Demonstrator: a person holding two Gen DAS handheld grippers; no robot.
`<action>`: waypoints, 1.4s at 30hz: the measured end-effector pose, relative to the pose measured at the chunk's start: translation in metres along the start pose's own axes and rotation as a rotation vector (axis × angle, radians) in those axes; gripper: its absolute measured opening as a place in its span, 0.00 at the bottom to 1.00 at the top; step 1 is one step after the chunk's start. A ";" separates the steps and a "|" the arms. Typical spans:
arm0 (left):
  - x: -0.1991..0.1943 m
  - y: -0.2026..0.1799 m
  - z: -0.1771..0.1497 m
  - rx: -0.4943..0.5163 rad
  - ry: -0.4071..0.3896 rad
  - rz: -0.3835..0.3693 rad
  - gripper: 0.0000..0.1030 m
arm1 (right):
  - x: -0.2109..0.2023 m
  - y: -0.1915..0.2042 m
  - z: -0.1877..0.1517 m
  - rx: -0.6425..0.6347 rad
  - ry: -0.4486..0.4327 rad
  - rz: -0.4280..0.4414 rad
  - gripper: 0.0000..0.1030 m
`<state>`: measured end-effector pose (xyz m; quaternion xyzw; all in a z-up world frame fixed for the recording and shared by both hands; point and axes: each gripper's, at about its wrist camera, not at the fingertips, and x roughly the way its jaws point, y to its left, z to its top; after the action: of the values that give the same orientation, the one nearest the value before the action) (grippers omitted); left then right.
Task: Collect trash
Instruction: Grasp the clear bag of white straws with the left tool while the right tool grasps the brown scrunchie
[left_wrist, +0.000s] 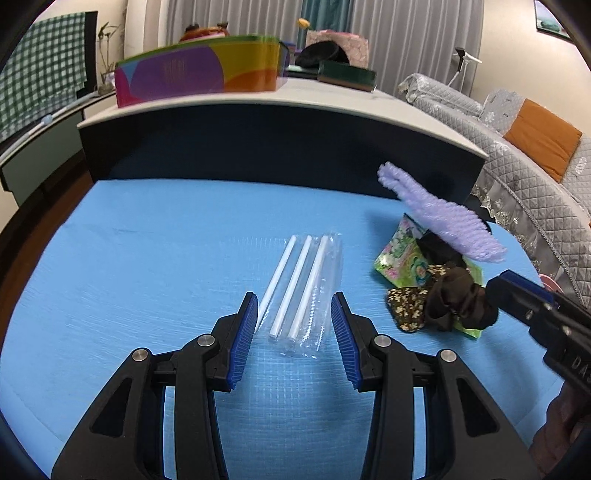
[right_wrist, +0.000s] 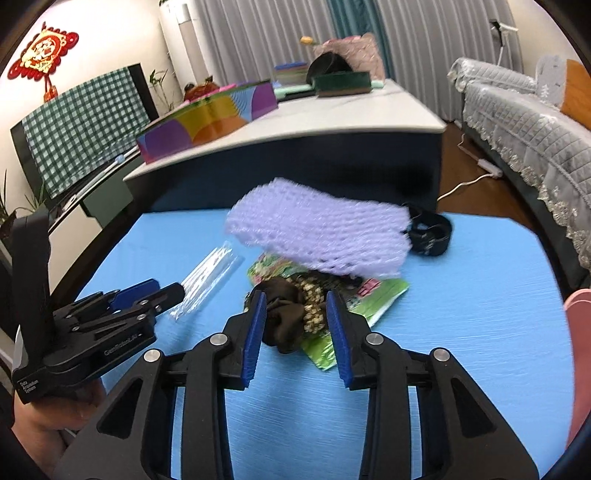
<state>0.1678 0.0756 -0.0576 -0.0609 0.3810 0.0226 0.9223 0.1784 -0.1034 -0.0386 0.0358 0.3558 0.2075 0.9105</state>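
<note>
A clear plastic packet of white straws (left_wrist: 299, 288) lies on the blue mat (left_wrist: 147, 258); my left gripper (left_wrist: 294, 306) is open with its fingers on either side of the packet's near end. The packet also shows in the right wrist view (right_wrist: 207, 284). My right gripper (right_wrist: 295, 306) is open, its fingers straddling a brown floral scrunchie (right_wrist: 291, 314) lying on a green snack wrapper (right_wrist: 373, 299). A purple foam net (right_wrist: 321, 232) rests tilted over the wrapper. In the left wrist view the net (left_wrist: 443, 218), wrapper (left_wrist: 402, 258) and scrunchie (left_wrist: 454, 299) lie at right.
A black band (right_wrist: 430, 232) lies on the mat behind the net. A dark-fronted white table (left_wrist: 258, 99) behind the mat holds a colourful box (left_wrist: 199, 70) and a green box (left_wrist: 347, 74). A quilted sofa (right_wrist: 524, 125) stands at right. A pink object (right_wrist: 580, 332) sits at the right edge.
</note>
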 end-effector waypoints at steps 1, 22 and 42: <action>0.003 0.001 0.000 -0.002 0.012 -0.001 0.40 | 0.003 0.001 -0.001 -0.002 0.008 0.002 0.34; -0.018 -0.012 0.002 -0.018 0.009 -0.031 0.05 | -0.027 0.009 -0.004 -0.074 -0.002 0.023 0.07; -0.083 -0.046 -0.005 0.056 -0.102 -0.047 0.05 | -0.113 -0.005 -0.002 -0.071 -0.136 -0.028 0.07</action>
<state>0.1090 0.0295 0.0018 -0.0428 0.3327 -0.0067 0.9420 0.1042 -0.1536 0.0310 0.0125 0.2858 0.2045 0.9361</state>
